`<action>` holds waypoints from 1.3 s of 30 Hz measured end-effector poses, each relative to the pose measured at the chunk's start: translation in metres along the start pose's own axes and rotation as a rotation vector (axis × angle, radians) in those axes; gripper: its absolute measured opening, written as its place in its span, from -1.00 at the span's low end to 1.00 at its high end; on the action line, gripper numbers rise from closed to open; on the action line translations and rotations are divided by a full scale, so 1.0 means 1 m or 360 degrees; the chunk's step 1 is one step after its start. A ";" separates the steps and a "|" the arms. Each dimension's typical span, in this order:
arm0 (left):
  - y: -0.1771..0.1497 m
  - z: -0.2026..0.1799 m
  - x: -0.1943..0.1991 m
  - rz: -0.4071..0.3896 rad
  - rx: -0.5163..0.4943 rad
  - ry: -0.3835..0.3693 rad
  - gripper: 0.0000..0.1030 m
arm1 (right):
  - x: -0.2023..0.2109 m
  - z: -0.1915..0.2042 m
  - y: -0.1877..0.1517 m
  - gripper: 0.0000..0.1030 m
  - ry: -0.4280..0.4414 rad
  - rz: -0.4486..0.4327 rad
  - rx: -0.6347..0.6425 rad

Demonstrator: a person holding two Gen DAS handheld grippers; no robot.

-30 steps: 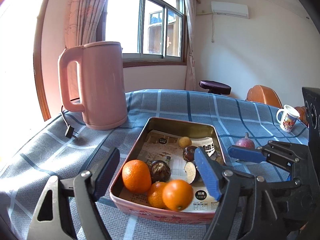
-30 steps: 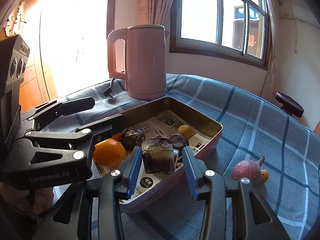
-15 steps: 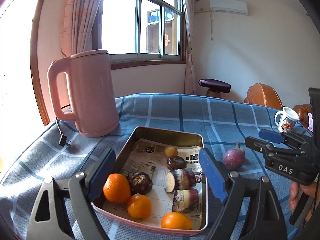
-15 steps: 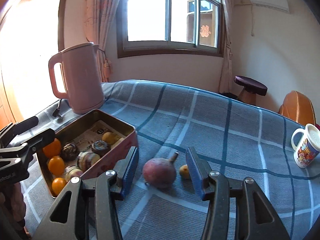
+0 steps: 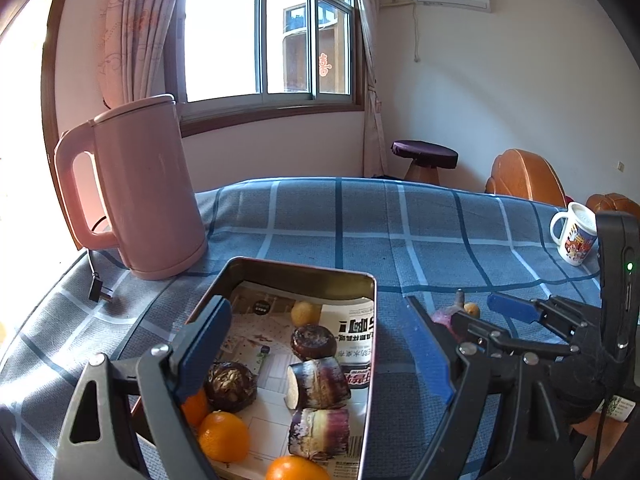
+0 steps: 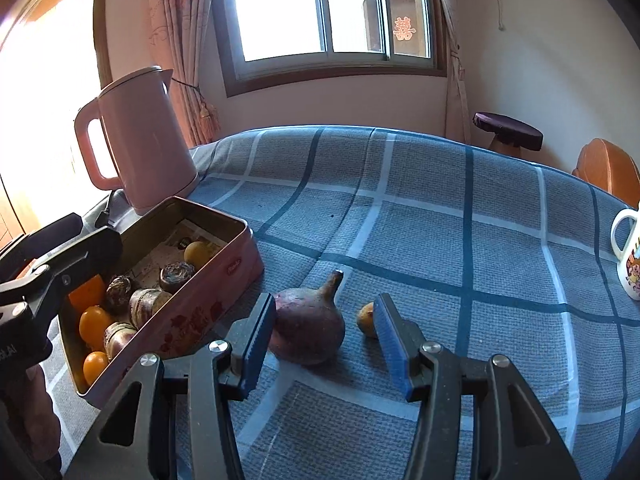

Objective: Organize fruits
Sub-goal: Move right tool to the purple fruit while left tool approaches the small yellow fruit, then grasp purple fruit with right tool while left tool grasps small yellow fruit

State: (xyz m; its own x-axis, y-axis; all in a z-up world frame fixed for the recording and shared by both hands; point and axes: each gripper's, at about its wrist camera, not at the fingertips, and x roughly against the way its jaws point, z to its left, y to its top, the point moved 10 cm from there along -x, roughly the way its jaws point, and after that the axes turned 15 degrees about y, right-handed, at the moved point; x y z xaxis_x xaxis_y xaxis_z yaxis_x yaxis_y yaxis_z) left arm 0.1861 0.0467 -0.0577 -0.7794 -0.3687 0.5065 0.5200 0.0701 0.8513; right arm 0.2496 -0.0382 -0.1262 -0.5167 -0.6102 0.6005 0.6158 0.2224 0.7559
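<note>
A pink metal tin (image 5: 304, 270) lined with newspaper holds oranges (image 5: 222, 436), dark round fruits (image 5: 232, 386), purple cane pieces (image 5: 318, 384) and a small yellow fruit (image 5: 305, 313). My left gripper (image 5: 316, 350) hovers over the tin's near end, open and empty. To the right of the tin (image 6: 200, 316), a purple bulb-shaped fruit (image 6: 308, 328) with a stem lies on the blue checked cloth, and a small orange fruit (image 6: 366, 320) lies beside it. My right gripper (image 6: 324, 344) straddles the purple fruit, its jaws opening. The left pad (image 6: 256, 340) sits close beside the fruit and the right one stands clear.
A pink kettle (image 5: 136, 192) stands behind the tin at the table's left, its plug (image 5: 100, 292) on the cloth. A printed mug (image 6: 632, 264) sits at the far right. A stool (image 5: 424, 156) and a wooden chair (image 5: 524, 178) stand beyond the table.
My right gripper left a cane piece in the tin, swung right to the purple fruit and spread its jaws. The left gripper pulled back along the tin and widened a little.
</note>
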 end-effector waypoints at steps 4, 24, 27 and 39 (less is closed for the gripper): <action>0.003 0.004 -0.004 0.0000 0.0004 0.0022 0.71 | -0.013 0.004 -0.004 0.18 0.0024 0.0067 0.0030; 0.015 -0.043 0.001 0.0000 -0.0122 -0.0017 0.71 | 0.042 -0.046 0.006 0.05 -0.0209 -0.0170 -0.0075; 0.011 -0.072 -0.002 0.0040 -0.0172 -0.0063 0.71 | 0.060 -0.076 0.000 0.05 -0.0347 -0.0187 -0.0120; -0.030 -0.169 -0.034 0.0298 -0.0355 -0.0243 0.46 | 0.085 -0.117 -0.018 0.05 -0.0394 -0.0224 -0.0239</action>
State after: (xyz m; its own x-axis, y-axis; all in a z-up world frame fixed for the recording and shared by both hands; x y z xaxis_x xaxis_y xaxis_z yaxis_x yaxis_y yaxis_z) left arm 0.2566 -0.0997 -0.1234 -0.6978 -0.2245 0.6802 0.7096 -0.0873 0.6992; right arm 0.2636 -0.1829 -0.1191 -0.7206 -0.4193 0.5522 0.5997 0.0229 0.7999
